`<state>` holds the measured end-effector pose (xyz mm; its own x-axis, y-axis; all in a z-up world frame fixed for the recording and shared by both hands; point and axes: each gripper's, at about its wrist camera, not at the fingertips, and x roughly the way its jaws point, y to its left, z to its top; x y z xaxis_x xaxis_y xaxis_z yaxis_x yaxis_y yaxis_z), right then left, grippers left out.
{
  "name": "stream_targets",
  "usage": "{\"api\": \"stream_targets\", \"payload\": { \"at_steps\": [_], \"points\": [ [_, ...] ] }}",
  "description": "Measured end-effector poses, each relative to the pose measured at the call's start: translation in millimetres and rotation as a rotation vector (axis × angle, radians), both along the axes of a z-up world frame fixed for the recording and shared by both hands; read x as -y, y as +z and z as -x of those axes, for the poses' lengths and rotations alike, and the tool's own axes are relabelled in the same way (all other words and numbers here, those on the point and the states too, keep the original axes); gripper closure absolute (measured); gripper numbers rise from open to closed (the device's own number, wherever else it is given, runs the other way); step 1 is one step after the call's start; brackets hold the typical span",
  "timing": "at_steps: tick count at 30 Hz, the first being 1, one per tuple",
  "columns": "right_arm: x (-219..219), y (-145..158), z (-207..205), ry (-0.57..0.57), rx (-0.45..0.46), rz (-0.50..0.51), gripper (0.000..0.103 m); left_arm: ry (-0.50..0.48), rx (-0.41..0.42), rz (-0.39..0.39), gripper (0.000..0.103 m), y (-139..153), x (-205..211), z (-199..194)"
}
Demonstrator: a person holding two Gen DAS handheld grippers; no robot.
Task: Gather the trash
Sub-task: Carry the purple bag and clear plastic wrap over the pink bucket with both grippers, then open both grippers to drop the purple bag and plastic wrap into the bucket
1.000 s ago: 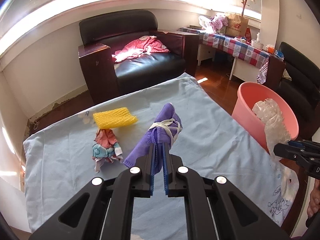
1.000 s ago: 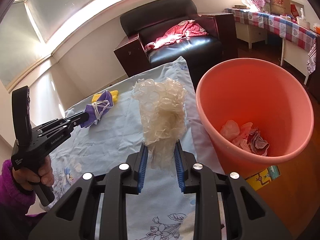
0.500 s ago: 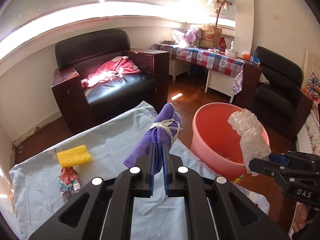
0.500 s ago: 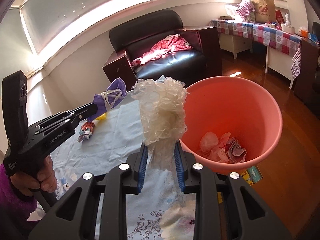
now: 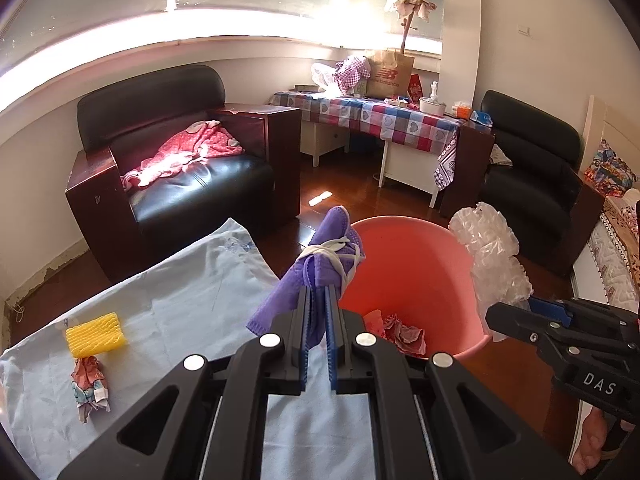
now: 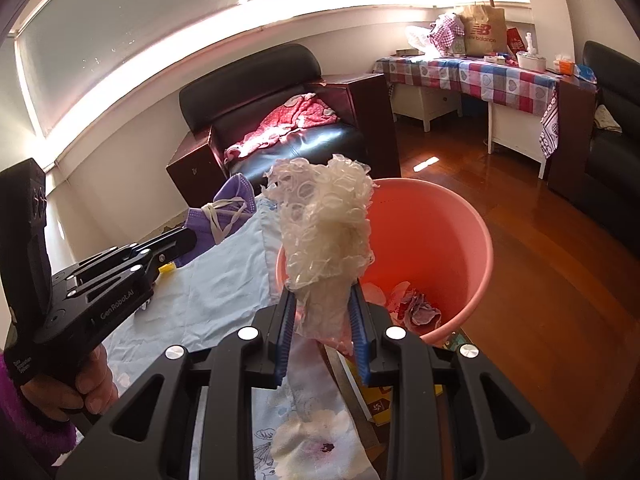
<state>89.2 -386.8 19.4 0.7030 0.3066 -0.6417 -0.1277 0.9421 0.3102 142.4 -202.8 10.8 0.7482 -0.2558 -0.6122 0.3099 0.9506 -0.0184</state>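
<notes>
My left gripper (image 5: 318, 300) is shut on a purple face mask (image 5: 320, 264) bound with its white straps, held up at the near left rim of the pink bin (image 5: 424, 248). My right gripper (image 6: 322, 296) is shut on a crumpled clear plastic wrap (image 6: 326, 224), held above the bin's (image 6: 460, 236) near rim. The left wrist view shows the wrap (image 5: 492, 256) at the bin's right side. In the right wrist view the mask (image 6: 224, 216) hangs to the left. Crumpled wrappers (image 5: 400, 330) lie in the bin's bottom.
A yellow foam net (image 5: 96, 334) and a crumpled colourful wrapper (image 5: 90, 384) lie on the light blue cloth (image 5: 192, 304) covering the table. A black armchair (image 5: 180, 160) with a red garment stands behind. A checked-cloth table (image 5: 380, 116) and another dark chair (image 5: 532, 184) stand further back.
Both grippers have swung right and up from over the table cloth toward the pink bin, still carrying the mask and the plastic wrap. The bin now fills the middle of both views.
</notes>
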Motion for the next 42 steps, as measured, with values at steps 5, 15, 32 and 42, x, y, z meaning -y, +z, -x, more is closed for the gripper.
{"api": "stream_targets", "payload": {
  "at_steps": [5, 15, 32, 42],
  "points": [
    [11.4, -1.0, -2.7, -0.033, 0.002, 0.001, 0.077, -0.012, -0.01, 0.016, 0.097, -0.9, 11.2, -8.3],
    [19.9, -8.1, -17.3, -0.077, -0.014, 0.02, 0.077, -0.049, -0.025, 0.019, 0.097, -9.3, 37.2, -22.8],
    [18.5, -42.9, -53.9, -0.118, -0.113, 0.071, 0.077, -0.076, -0.145, 0.051, 0.097, -46.2, 58.5, -55.7],
    [16.3, -56.2, -63.9, -0.122, -0.149, 0.099, 0.076, -0.083, -0.206, 0.063, 0.096, -63.6, 62.4, -65.3]
  ]
}}
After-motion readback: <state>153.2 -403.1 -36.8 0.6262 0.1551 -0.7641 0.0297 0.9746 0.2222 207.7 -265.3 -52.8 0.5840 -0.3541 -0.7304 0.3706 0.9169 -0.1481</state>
